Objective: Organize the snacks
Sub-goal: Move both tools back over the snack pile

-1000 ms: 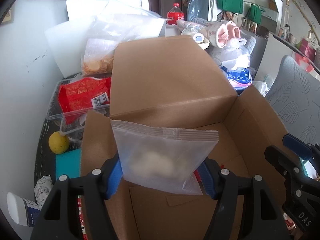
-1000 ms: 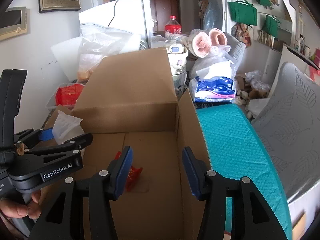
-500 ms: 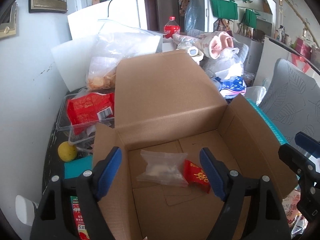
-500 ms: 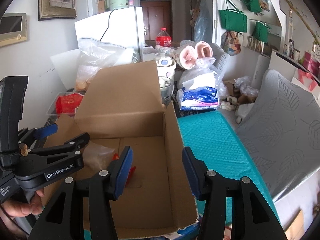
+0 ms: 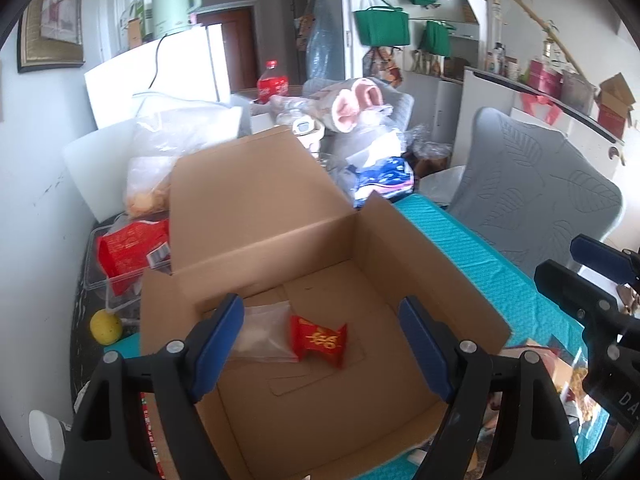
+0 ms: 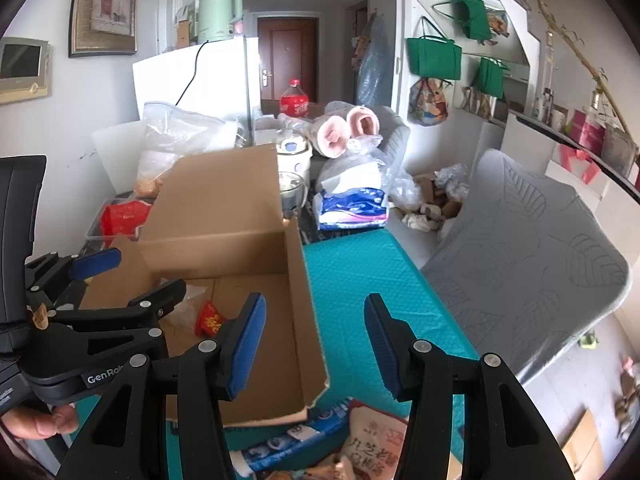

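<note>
Snacks so far: one clear zip bag (image 5: 264, 336) and one red wrapped candy (image 5: 320, 340) lie in my open brown cardboard box (image 5: 404, 264). Both grippers' fingers (image 5: 218, 344) spread wide, empty. Several packets (image 6: 372, 440) wait on the teal tabletop (image 6: 360, 280).

Readable: "GenRob", white on the black body of the left gripper (image 6: 132, 276), the rest of the word hidden behind the right gripper (image 6: 312, 340). "DA" in pale letters on the black side of the right gripper (image 5: 624, 398) in the left wrist view, cut by the edge. Gold Chinese characters on the red snack packet (image 5: 319, 339) inside the cardboard box (image 5: 440, 288), too small to make out. Red Chinese characters on the pale snack bag (image 6: 374, 446) on the surface, only partly legible. Red label on the cola bottle (image 6: 294, 100), lettering blurred. Barcode sticker on the red bag (image 5: 132, 248), digits unreadable.
</note>
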### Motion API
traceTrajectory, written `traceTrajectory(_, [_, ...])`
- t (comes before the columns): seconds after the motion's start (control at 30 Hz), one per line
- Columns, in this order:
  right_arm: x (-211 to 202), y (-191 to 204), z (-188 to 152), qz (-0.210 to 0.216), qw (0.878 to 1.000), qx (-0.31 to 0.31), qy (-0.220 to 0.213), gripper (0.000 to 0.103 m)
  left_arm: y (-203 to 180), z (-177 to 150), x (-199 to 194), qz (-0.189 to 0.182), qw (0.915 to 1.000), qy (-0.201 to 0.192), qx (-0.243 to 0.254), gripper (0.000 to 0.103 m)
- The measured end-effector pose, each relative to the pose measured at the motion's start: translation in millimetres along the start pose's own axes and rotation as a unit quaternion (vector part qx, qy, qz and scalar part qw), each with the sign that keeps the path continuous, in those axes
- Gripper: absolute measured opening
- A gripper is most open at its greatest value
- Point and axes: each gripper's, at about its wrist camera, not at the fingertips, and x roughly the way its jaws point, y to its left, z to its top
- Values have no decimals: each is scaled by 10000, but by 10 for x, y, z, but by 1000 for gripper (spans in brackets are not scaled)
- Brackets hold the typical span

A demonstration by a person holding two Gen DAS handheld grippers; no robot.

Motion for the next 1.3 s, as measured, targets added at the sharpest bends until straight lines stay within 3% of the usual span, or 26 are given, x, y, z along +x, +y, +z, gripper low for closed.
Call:
traceTrajectory(0.57, [-812,-474,-491,-847,9947,558,-196,51,-814,-223,-470,-855,9923,-324,834,80])
traceTrajectory(0.97, [-1168,-749,-938,-1287,9872,939,-50,54,-1364,-526,-639,-1588,9767,-163,1436,80])
traceTrajectory(1.3, [-1283,-929,-1277,-1351,9845,1100,186,55,-1549,-648,-597,-2061,9678,89,1441,80])
